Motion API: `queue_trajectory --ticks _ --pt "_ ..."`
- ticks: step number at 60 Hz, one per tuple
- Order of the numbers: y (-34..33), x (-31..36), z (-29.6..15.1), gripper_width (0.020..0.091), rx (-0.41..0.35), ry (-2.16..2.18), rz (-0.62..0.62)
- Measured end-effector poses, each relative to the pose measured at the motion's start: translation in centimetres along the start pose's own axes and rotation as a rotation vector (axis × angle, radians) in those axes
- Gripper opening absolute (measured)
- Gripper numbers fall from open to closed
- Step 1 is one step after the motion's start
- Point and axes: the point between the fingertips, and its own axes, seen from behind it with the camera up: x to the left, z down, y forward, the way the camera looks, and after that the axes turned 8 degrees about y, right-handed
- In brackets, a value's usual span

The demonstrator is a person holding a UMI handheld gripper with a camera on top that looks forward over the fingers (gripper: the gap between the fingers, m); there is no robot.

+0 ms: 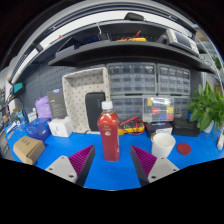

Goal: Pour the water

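Two purple pads [84, 158] face each other on my fingers, and my gripper [113, 162] is spread wide, holding nothing. Between the fingers, slightly nearer the left one, a red bottle [109, 132] with a white cap stands upright on the blue table [115, 176], with a gap at either side. Just beyond my right finger stands a white cup [163, 145], and a small red disc [184, 149] lies beside it. Farther back are drawer cabinets [145, 82], a green plant [209, 105] and a cluttered shelf [120, 45].
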Motion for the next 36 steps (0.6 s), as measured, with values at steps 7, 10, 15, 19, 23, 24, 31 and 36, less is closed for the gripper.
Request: queue_trajectory --ticks 7,10,15,19,23,24,31,36 --pt "1.9 -0.3 -0.9 0.076 -0.007 0.006 0.015" --pt "2.7 -0.5 -1.1 0.0754 -0.011 0.005 0.023" --pt "4.3 -0.9 -2.0 0.0757 -0.025 -0.003 0.039" --pt "5.5 -1.3 -2.7 0.0756 -0.047 0.02 0.055" --pt "6.4 -1.1 -2.7 0.0756 -0.063 0.05 0.054" --pt "6.6 -1.0 -2.8 0.0751 -0.069 0.05 0.054" --pt "8.0 -0.6 -3.1 0.0606 -0.099 0.005 0.067" --pt "8.7 -0.3 -2.9 0.0451 -0.112 -0.005 0.085"
